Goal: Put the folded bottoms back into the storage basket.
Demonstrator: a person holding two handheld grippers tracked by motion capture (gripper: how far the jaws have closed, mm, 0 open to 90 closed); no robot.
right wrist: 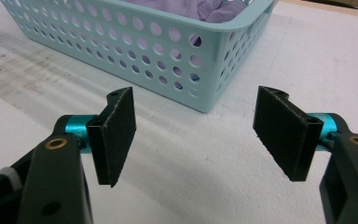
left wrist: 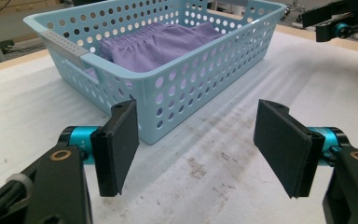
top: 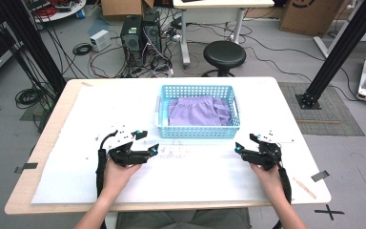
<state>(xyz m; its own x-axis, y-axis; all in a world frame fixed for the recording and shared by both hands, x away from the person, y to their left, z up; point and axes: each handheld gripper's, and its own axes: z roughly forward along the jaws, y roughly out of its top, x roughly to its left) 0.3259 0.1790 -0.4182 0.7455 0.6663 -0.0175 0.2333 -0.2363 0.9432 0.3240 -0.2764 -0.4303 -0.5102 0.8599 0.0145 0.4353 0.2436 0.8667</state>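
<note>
From above, here's a light-blue perforated basket (top: 199, 112) sitting at the middle of the white-covered tabletop (top: 76, 181), toward the far side. Its long axis runs left to right across the table. Inside lies a folded purple cloth (top: 199, 111), spread flat across the bottom. The left gripper (top: 147, 141) hovers near the basket's near-left corner, jaws spread, gripping nothing. The right gripper (top: 245, 142) sits off the near-right corner, jaws likewise apart and empty. Beyond the table, a black stool (top: 224, 54), computer towers (top: 140, 38) and tangled cables on the floor.

Over to the left gripper view: black pads (left wrist: 116, 145) wide apart, bare tabletop between them. The basket (left wrist: 168, 88) presents a corner just ahead, the purple cloth (left wrist: 154, 44) showing its gathered waistband edge. Grey smudges mark the white sheet. The other gripper (left wrist: 335, 29) peeks in at top right.

Right gripper view now: jaws released again, pads (right wrist: 117, 135) well separated. The basket (right wrist: 135, 46) stands ahead and left, its corner nearest, cloth (right wrist: 209, 9) visible over the rim and through the holes. Nothing lies between gripper and basket.
</note>
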